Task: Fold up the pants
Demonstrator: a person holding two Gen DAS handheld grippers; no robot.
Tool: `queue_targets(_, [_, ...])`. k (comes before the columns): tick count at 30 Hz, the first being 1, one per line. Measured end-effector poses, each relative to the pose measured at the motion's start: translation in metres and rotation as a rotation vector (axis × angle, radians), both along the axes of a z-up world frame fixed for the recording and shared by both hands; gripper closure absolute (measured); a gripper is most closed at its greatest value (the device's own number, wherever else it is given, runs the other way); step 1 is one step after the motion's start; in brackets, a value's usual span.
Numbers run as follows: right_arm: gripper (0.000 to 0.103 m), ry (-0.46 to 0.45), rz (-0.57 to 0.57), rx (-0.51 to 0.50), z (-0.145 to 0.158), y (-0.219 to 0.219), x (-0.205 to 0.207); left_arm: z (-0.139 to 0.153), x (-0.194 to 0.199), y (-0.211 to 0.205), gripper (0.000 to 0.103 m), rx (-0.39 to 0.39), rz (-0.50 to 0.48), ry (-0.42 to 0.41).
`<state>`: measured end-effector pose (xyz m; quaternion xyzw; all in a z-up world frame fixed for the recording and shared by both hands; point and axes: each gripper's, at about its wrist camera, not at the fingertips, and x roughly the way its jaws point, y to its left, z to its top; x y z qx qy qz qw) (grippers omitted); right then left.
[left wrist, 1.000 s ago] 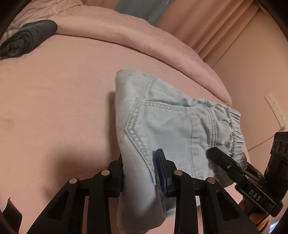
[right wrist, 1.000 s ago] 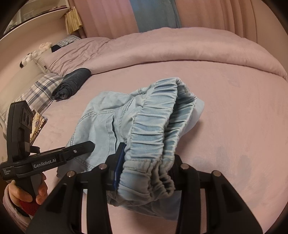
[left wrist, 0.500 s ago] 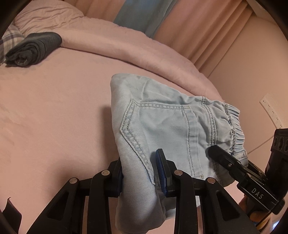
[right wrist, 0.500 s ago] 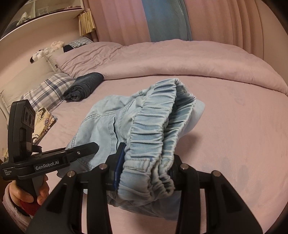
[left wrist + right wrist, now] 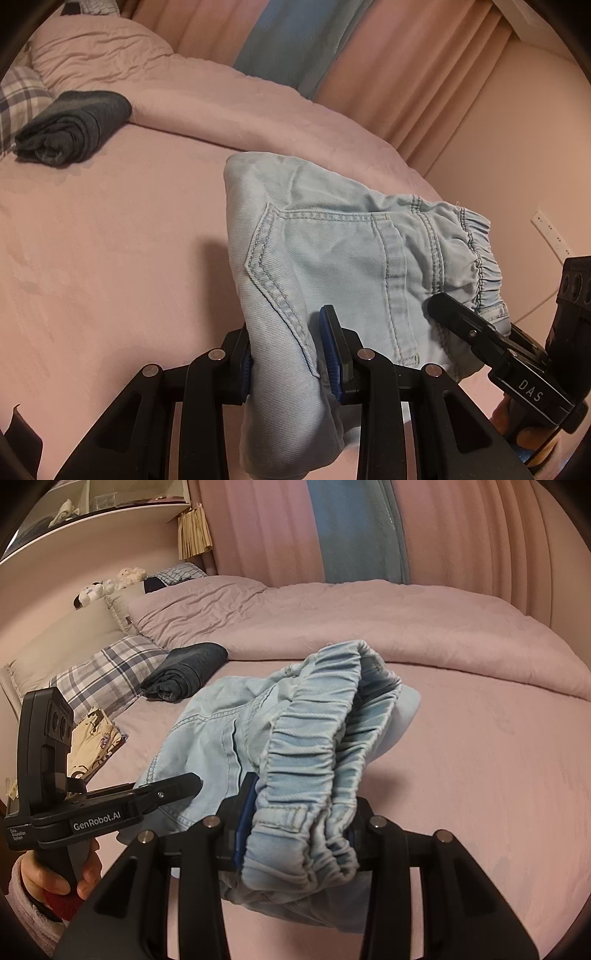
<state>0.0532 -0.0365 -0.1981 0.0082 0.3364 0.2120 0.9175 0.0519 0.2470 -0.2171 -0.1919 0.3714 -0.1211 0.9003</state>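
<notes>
Pink bed (image 5: pixel 110 258), pants (image 5: pixel 332 251) hiding claw pads

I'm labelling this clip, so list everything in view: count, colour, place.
pants: one, light blue denim, folded, held above the bed by both tools
dark garment: one, charcoal, rolled, on the bed beside the pillows
bed: one, pink sheet
duvet: one, pink, far side of the bed
plaid pillow: one, blue-white check, at the bed's head
curtains: pink with a blue strip, behind the bed
left tool: black, blue pads, clamping a folded edge
right tool: black, clamping the elastic waistband
</notes>
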Motion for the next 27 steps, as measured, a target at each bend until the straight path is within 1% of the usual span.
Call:
queue_targets(9, [0.064, -0.027, 0.015, 0.0, 0.005, 0.015, 0.023, 0.004, 0.025, 0.005, 0.073, 0.022, 0.013, -0.008])
queue_targets(14, [0.064, -0.028, 0.022, -0.004, 0.003, 0.019, 0.045, 0.001, 0.048, 0.008, 0.073, 0.047, 0.011, 0.001])
queue_targets(19, [0.064, -0.034, 0.01, 0.005, -0.001, 0.017, 0.075, -0.001, 0.082, 0.002, 0.073, 0.073, 0.003, -0.005])
queue_targets(24, [0.064, -0.03, -0.007, -0.001, -0.01, 0.014, 0.109, -0.015, 0.115, -0.004, 0.073, 0.073, -0.003, 0.02])
queue_targets(26, [0.063, -0.018, -0.016, -0.008, -0.018, 0.013, 0.123, -0.027, 0.128, -0.003, 0.073, 0.072, 0.003, 0.041])
queue_targets(27, [0.063, -0.003, -0.017, -0.011, -0.025, 0.013, 0.131, -0.038, 0.137, -0.002, 0.073, 0.079, 0.012, 0.061])
